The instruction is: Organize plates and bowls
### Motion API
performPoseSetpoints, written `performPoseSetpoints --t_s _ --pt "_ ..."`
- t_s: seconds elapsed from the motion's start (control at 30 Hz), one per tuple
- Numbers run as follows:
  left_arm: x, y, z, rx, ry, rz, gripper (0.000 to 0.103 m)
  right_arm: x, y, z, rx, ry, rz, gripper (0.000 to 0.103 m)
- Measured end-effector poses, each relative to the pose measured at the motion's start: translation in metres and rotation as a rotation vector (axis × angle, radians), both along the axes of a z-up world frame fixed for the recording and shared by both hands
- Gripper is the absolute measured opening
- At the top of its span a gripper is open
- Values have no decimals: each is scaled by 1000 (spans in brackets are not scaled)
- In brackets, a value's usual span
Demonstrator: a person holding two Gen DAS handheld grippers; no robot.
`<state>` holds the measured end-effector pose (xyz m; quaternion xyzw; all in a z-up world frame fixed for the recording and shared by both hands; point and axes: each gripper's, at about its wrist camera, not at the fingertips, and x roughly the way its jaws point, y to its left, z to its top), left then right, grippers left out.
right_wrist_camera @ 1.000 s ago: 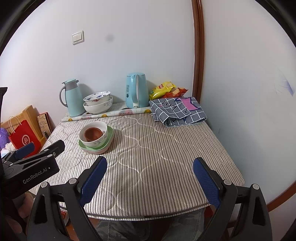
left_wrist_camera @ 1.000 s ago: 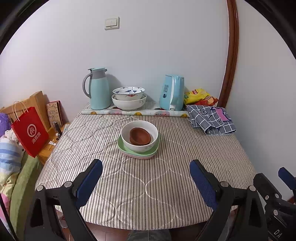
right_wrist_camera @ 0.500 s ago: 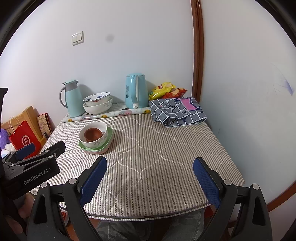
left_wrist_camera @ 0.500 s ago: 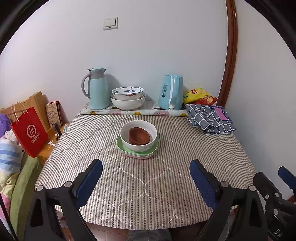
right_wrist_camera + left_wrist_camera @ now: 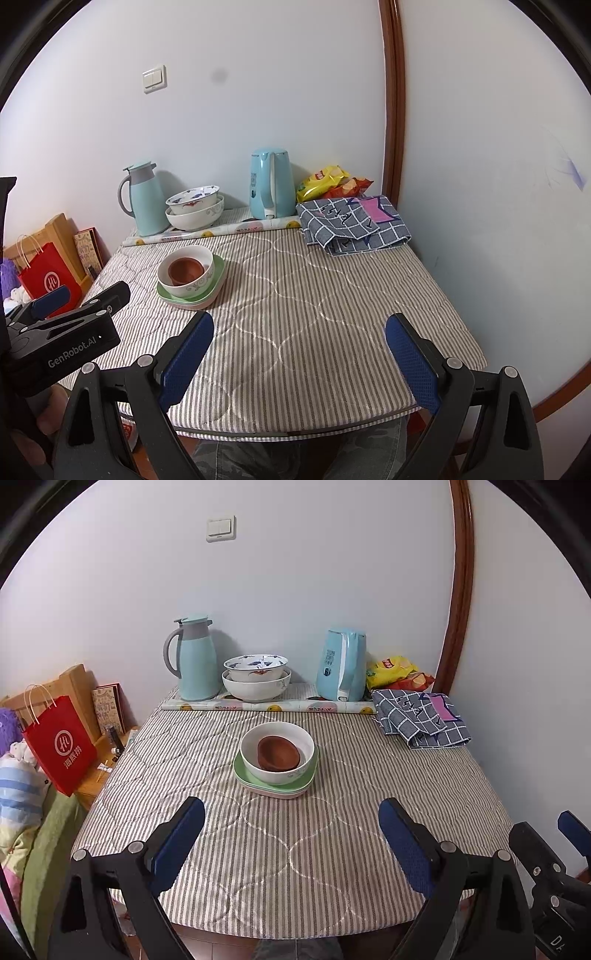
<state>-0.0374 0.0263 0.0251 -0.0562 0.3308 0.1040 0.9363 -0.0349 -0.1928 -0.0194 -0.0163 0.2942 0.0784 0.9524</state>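
Note:
A small brown bowl (image 5: 278, 753) sits inside a white bowl (image 5: 277, 771), which rests on stacked green and pink plates (image 5: 275, 788) in the middle of the striped table; the stack also shows in the right wrist view (image 5: 190, 280). Two more white patterned bowls (image 5: 256, 677) are nested at the back by the wall. My left gripper (image 5: 291, 845) is open and empty, above the table's near edge, well short of the stack. My right gripper (image 5: 299, 358) is open and empty, near the front edge, to the right of the stack.
A teal thermos jug (image 5: 194, 657) and a blue kettle (image 5: 341, 664) stand at the back. Snack bags (image 5: 397, 670) and a folded checked cloth (image 5: 421, 718) lie back right. A red paper bag (image 5: 59, 746) and clutter sit left of the table.
Both grippers have drifted slightly; the stack sits a touch higher in the left wrist view. Nothing was taken hold of or let go.

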Motion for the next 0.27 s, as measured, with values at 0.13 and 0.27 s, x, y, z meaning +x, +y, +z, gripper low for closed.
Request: performPoseSetpoints --t_s 0.13,0.27 --pt "0 0 0 1 -2 1 96 -1 -1 1 0 -5 0 93" --pt "2 4 3 -6 -11 -5 96 0 1 1 -6 -9 0 93"
